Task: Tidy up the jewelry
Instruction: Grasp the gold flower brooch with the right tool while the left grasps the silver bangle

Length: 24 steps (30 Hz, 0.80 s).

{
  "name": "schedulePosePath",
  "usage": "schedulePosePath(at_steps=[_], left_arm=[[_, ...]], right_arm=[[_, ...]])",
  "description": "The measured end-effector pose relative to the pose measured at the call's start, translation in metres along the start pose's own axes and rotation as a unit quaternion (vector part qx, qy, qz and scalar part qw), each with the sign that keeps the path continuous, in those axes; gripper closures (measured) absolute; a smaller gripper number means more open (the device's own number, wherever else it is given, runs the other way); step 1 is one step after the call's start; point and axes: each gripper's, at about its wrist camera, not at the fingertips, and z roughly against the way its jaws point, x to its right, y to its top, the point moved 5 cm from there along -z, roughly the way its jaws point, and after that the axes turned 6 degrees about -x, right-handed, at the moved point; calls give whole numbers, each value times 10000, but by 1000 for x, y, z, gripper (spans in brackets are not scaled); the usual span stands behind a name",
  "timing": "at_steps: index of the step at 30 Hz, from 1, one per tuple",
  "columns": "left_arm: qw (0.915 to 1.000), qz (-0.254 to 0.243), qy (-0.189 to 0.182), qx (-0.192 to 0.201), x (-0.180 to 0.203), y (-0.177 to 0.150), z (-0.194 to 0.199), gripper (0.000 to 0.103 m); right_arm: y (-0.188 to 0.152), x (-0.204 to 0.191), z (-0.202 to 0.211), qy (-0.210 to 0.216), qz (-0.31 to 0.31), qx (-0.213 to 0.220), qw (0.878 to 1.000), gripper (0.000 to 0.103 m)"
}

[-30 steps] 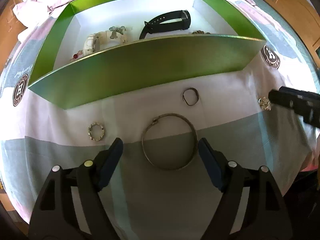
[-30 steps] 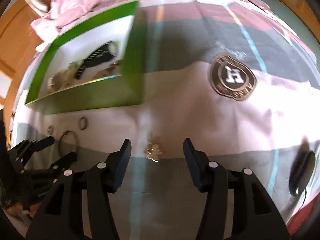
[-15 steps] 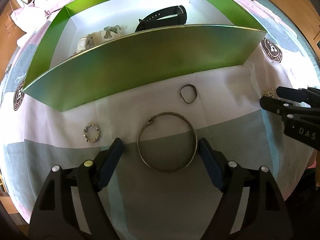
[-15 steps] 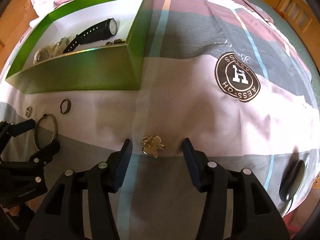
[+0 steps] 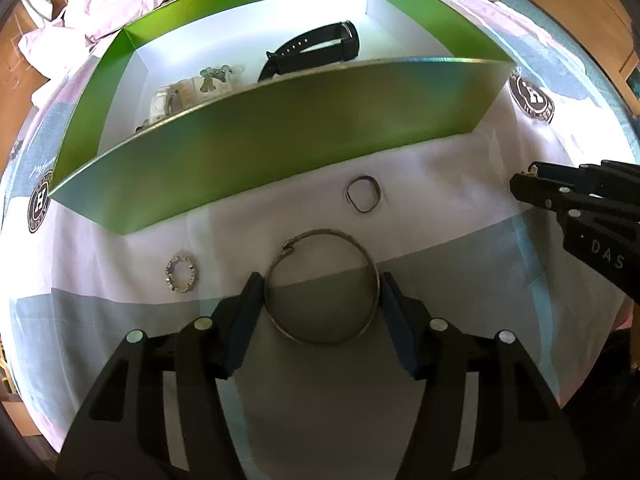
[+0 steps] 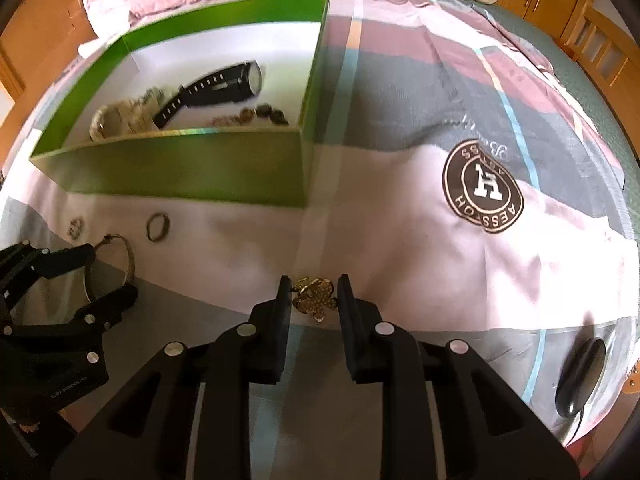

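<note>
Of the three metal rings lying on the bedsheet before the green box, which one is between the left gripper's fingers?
The large thin metal bangle; the other two lie beyond the left gripper.

my green box (image 5: 280,152) is white inside and holds a black watch (image 5: 316,50). the bedsheet (image 6: 400,216) shows pink, grey and white blocks, blue stripes and brown round logos. a gold flower brooch (image 6: 314,299) lies between my black tool's (image 6: 312,294) fingers.
</note>
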Motion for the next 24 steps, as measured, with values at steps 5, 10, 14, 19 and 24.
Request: schedulePosePath(at_steps=[5, 10, 14, 19, 24], left_arm=[[9997, 159, -150, 142, -7, 3, 12, 44], [9994, 264, -186, 100, -10, 2, 14, 44], [9996, 224, -177, 24, -6, -1, 9, 44], [9997, 199, -173, -24, -13, -2, 4, 44], [9992, 279, -253, -113, -17, -3, 1, 44]], right_arm=[[3, -9, 11, 83, 30, 96, 9999, 80], [10, -19, 15, 233, 95, 188, 9995, 80], [15, -27, 8, 251, 261, 148, 9992, 80], [16, -35, 0, 275, 436, -10, 9987, 79], [22, -24, 4, 757, -70, -17, 9971, 63]])
